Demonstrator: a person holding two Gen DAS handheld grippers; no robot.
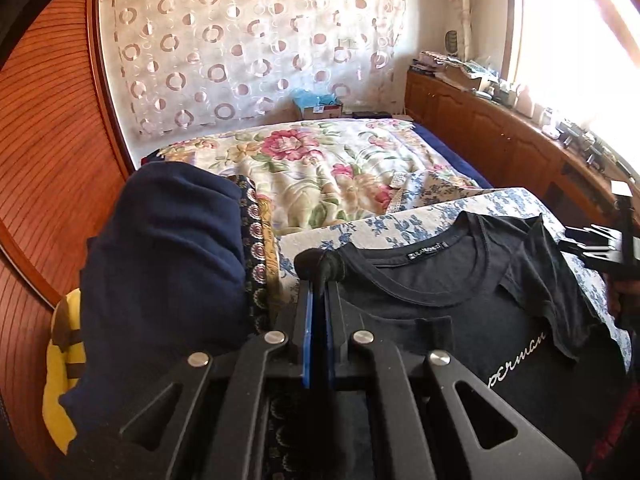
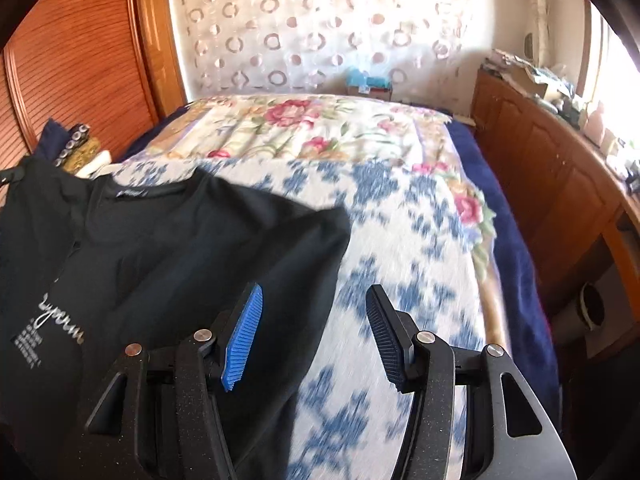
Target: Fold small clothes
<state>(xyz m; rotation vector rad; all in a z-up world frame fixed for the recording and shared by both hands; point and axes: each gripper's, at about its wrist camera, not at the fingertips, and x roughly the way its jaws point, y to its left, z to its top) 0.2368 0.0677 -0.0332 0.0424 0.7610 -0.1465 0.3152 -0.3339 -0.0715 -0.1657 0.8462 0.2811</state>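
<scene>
The black T-shirt (image 1: 460,312) lies front-up on the blue-flowered cloth (image 1: 400,216) at the near end of the bed, collar to the far side, white script across its chest. The left gripper (image 1: 319,276) is clenched on a bunch of the shirt's left shoulder, black fabric bulging out above the pinched blue pads, so the fold looks to be just starting: one corner taken, the other not. The right gripper (image 2: 314,332) hangs released, jaws standing apart with nothing between them, its left pad over the shirt's right edge and its right pad over bare cloth.

Next call, as I read it: the right needs to slide left onto the right shoulder or sleeve (image 2: 312,224) and pinch fabric there, roughly matching the left's grip so the shirt comes up even and not twisted.

The left wrist view alone shows the pinch, the neck label and a navy garment (image 1: 168,272) heaped at near left over something yellow. The right wrist view alone shows the open jaws, the loose right sleeve edge and the small print under the script.
</scene>
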